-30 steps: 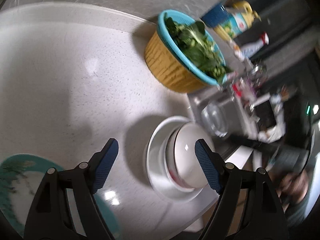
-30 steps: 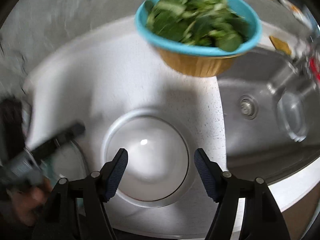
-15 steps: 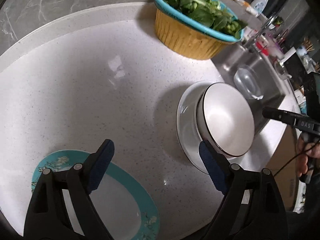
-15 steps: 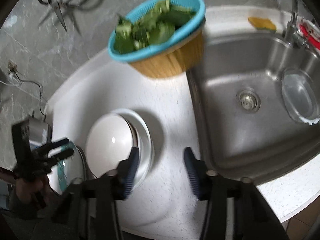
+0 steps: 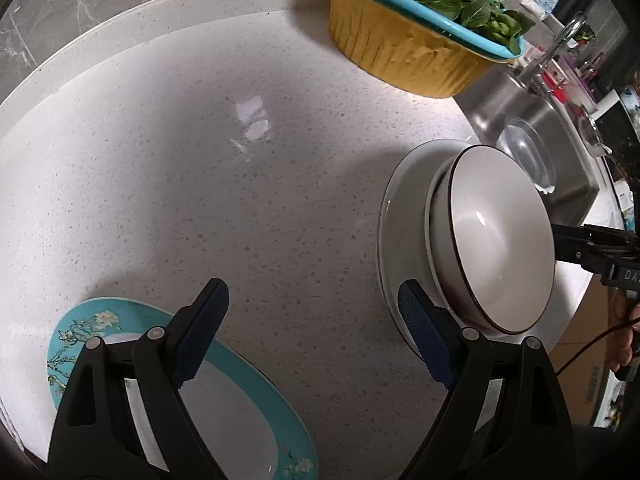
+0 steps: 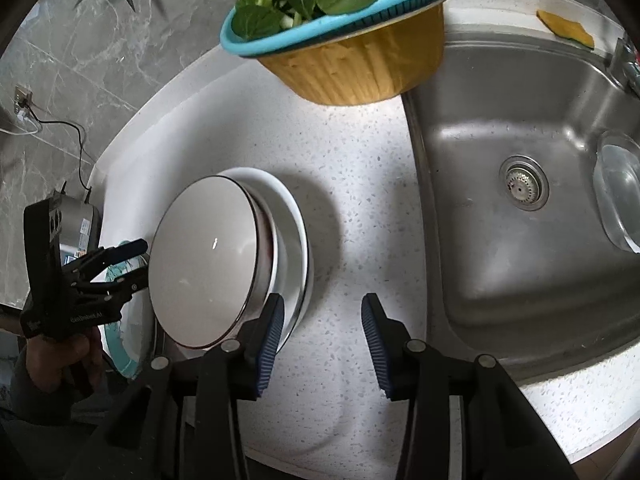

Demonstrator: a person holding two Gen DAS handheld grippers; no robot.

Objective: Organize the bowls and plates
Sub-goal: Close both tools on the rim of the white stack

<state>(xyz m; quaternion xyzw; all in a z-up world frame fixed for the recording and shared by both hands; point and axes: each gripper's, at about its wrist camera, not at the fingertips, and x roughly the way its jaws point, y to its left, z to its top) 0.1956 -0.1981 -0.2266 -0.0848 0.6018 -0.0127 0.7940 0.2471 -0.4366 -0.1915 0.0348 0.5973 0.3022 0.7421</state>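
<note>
Your right claw [image 6: 322, 340], apart and empty, hangs beside the bowl [image 6: 204, 260] stacked on the white plate [image 6: 294, 240] by the surface's sink-side edge, nearer than your open left claw [image 5: 312, 332].

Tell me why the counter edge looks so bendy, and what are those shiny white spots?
Left wrist view: the fisheye lens curves the counter edge into an arc; the white patch is glare from a light, and the stacked bowls cast a soft shadow leftward. Right wrist view: same bending on the sink rim, a small glint on the top bowl; both pictures look sharp.
</note>
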